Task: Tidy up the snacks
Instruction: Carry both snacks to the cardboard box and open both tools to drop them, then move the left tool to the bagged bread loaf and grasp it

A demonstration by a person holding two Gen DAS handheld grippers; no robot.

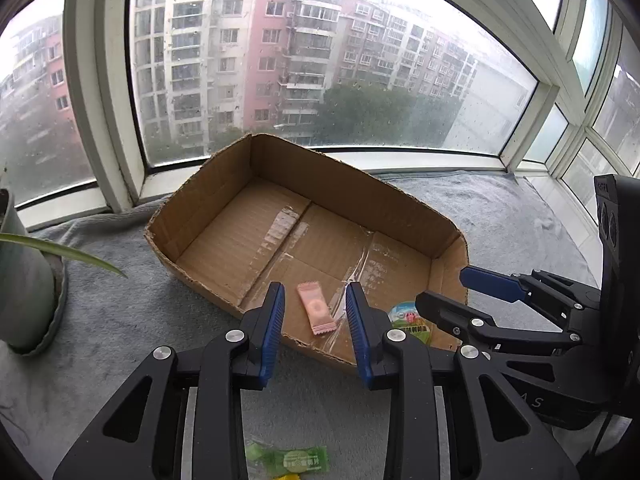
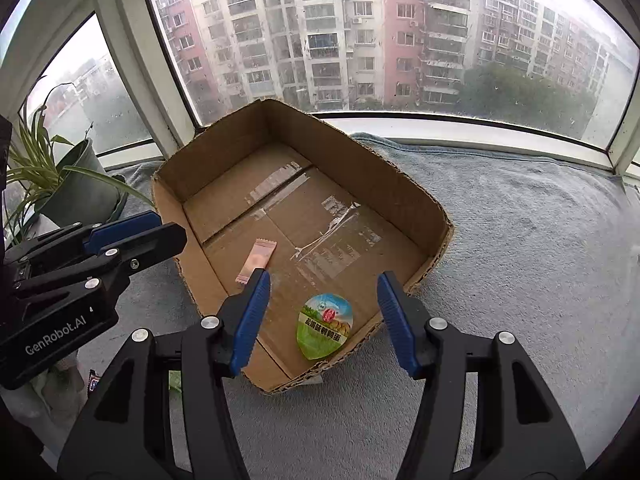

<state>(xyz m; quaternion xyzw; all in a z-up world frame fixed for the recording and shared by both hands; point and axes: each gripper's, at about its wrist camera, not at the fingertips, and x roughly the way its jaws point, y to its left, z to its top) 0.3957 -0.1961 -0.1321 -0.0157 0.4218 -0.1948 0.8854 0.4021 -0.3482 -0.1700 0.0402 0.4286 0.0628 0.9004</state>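
I hold both grippers over the near rim of the box [image 1: 224, 184], which sits open-topped on a grey blanket [image 1: 500, 216] by the window [image 1: 320, 60]. The left gripper [image 1: 315, 300] has its jaws apart with nothing clamped; the pink sachet [image 1: 316, 309] lies flat on the box floor below the gap, clear of both pads. The right gripper [image 2: 324, 292] has its jaws apart, wider than the left, and also holds nothing; the green cup [image 2: 325, 326] lies lid-up on the box floor below that gap, near the front wall. In the right wrist view the sachet sits to the left of the cup, the 2 items well apart. A green packet [image 1: 292, 460] lies on the blanket outside the box, under the left gripper. A dark wrapper [image 2: 94, 382] shows beside it in the right wrist view; I cannot read it. A potted plant [image 2: 76, 184] stands left of the box.
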